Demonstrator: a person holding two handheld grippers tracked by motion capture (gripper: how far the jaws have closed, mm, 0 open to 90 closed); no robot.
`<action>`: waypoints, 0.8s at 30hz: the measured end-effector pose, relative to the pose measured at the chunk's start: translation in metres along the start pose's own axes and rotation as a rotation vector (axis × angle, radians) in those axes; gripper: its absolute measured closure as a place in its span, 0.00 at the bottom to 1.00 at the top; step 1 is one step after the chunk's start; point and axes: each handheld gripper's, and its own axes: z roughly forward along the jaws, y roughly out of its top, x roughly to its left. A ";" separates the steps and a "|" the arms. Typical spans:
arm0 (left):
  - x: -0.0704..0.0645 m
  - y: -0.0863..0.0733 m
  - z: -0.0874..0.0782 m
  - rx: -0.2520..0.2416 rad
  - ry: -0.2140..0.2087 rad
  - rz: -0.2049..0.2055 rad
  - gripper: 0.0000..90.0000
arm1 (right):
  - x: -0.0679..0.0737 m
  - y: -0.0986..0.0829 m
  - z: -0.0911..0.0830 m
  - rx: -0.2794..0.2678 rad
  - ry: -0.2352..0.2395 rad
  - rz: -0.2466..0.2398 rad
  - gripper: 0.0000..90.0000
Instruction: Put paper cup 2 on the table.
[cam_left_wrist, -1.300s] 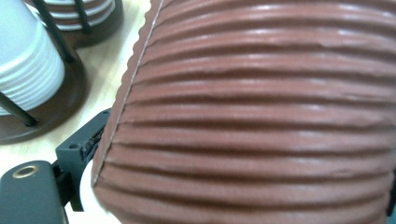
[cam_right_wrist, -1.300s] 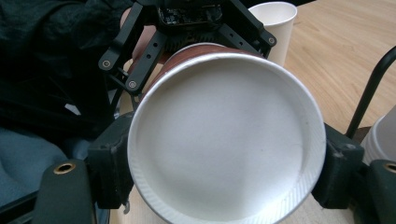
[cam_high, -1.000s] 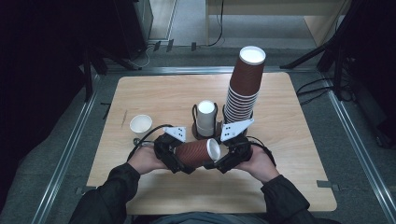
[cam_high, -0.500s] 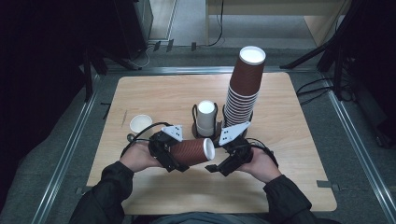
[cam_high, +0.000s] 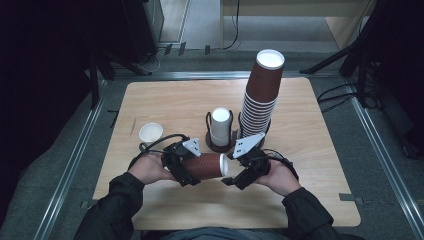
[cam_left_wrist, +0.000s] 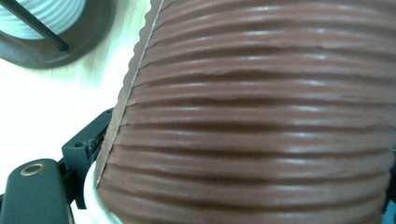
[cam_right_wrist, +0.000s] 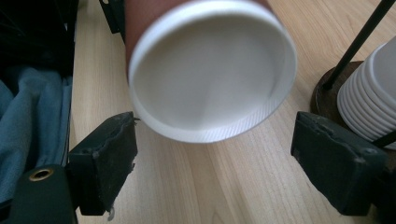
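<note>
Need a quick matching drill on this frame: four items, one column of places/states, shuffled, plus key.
Items:
1. brown cup with white lid
2. right tool
3. tall stack of brown cups
4. loose white lid

Places/states:
A. lying flat on the table, left of the holder
B. held on its side in the left tool
C. standing upright behind the right hand
D. jaws open, facing the lidded end

Pairs: 1-B, 2-D, 3-C, 4-A
</note>
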 end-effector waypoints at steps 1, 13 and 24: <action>0.000 0.000 0.002 0.009 -0.003 -0.004 0.11 | 0.000 0.000 0.000 0.001 0.000 -0.003 0.17; -0.007 0.011 0.017 0.071 -0.022 0.037 0.11 | 0.005 0.007 0.010 0.034 0.007 -0.026 0.16; -0.012 0.017 0.020 0.068 -0.046 0.039 0.11 | 0.013 0.014 0.029 0.079 0.030 -0.042 0.16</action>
